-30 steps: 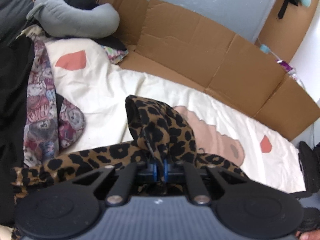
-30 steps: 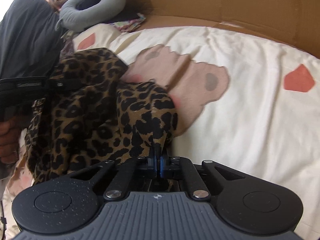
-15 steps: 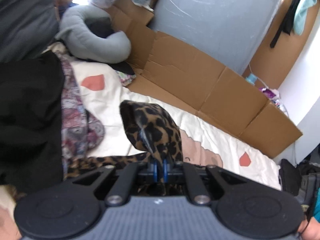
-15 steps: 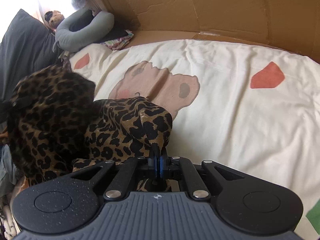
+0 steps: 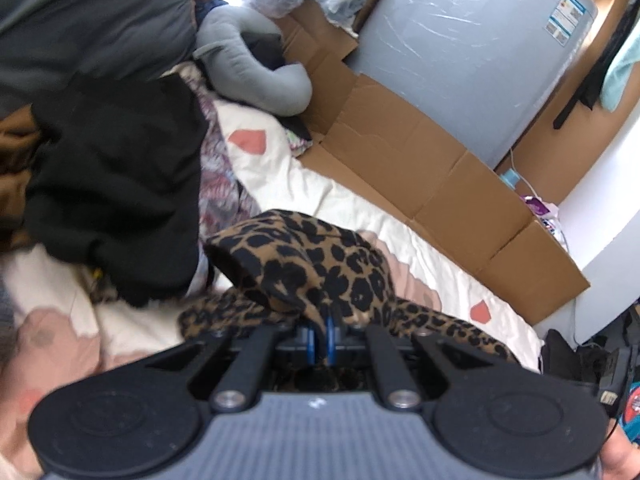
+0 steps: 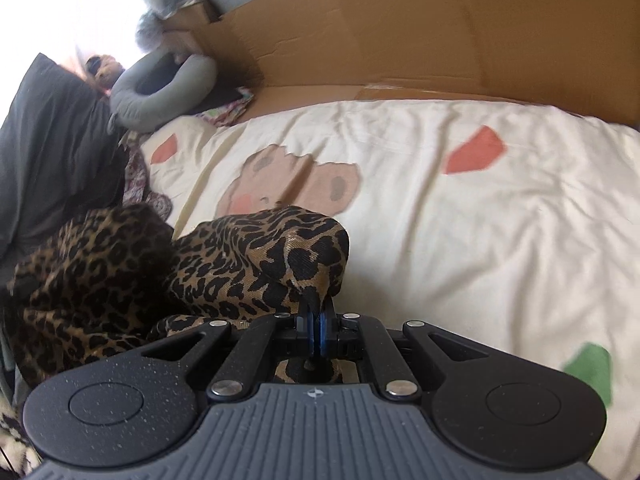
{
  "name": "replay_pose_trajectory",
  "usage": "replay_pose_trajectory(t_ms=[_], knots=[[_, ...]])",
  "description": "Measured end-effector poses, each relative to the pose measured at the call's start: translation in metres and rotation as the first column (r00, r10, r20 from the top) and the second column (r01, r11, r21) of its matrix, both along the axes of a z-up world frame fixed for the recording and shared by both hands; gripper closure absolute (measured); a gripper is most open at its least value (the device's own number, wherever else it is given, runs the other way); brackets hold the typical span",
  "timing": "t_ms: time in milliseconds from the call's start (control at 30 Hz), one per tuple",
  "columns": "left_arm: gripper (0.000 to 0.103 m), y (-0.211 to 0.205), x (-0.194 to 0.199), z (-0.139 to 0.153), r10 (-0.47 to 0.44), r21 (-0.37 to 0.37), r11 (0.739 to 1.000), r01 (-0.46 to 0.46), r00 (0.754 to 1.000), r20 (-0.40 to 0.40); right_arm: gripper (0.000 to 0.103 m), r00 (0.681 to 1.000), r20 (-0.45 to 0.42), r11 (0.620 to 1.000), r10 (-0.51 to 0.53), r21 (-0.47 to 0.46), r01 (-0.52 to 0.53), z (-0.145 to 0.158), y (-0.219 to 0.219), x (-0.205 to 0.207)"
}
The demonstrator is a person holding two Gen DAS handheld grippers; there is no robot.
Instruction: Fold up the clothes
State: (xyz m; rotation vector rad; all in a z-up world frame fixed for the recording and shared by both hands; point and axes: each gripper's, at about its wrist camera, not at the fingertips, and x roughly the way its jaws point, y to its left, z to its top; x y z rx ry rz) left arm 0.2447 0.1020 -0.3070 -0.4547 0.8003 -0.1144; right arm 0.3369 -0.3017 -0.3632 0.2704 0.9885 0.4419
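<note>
A leopard-print garment hangs bunched above the cream bedspread. My left gripper is shut on one edge of it, the cloth folding up over the blue pads. The same leopard-print garment fills the left of the right wrist view, where my right gripper is shut on another edge. The rest of the fabric sags in a heap to the left, between the two grippers. The cream bedspread with bear and heart prints lies beneath.
A pile of black and patterned clothes lies at the left of the bed. A grey curved pillow sits at the head. Flattened cardboard lines the far side, with a grey wrapped cylinder behind. Dark bags stand at the right.
Both grippers have lifted and pulled back with the leopard garment, raising it off the bedspread. The left view has tilted up, showing more of the room and clothes pile.
</note>
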Motion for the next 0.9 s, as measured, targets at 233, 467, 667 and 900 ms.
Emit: replay_pose_trajectory(t_ms=[233, 467, 667, 900], knots=[[0.097, 0.004, -0.023, -0.007, -0.029, -0.038, 0.999, 0.026, 0.997, -0.076, 0.103, 0.996, -0.016, 0.996, -0.084, -0.005, 0.084, 0.008, -0.05, -0.027], [0.097, -0.005, -0.045, -0.011, -0.116, -0.075, 0.992, 0.106, 0.982, -0.149, 0.103, 0.988, -0.02, 0.988, -0.154, -0.025, 0.154, 0.024, -0.09, -0.062], [0.097, -0.006, -0.062, -0.021, -0.156, -0.077, 0.987, 0.143, 0.967, -0.2, 0.103, 0.982, -0.063, 0.984, -0.178, -0.038, 0.176, 0.03, -0.111, -0.096], [0.097, 0.014, -0.078, -0.019, -0.164, -0.034, 0.986, 0.16, 0.951, -0.262, 0.102, 0.983, -0.142, 0.992, -0.12, -0.048, 0.114, 0.025, -0.107, -0.132]])
